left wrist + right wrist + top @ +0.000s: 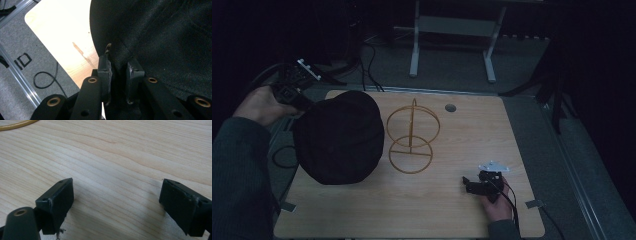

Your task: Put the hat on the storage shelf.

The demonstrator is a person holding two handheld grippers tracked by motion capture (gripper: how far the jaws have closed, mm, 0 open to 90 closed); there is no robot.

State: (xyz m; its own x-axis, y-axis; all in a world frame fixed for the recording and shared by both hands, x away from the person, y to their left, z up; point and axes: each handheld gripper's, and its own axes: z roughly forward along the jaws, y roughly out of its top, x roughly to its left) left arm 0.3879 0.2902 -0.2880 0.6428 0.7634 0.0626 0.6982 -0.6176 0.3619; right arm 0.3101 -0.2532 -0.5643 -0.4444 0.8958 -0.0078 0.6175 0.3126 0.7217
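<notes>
We see the left gripper point(304, 102) at the frame's upper left, jaws clamped on the edge of the black hat point(339, 137), which spreads right of it over the table point(472, 140). Right gripper point(472, 184), lower right, gapes wide, holding nothing. Dim light hides the hat's details.

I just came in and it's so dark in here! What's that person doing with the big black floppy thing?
A person is working at a wooden table with a gripper in each hand. The left gripper is pinched shut on the edge of a black hat, holding it beside a gold wire stand. The hat isn't on the stand yet. The right gripper rests open near the table's front right, holding nothing.
</notes>
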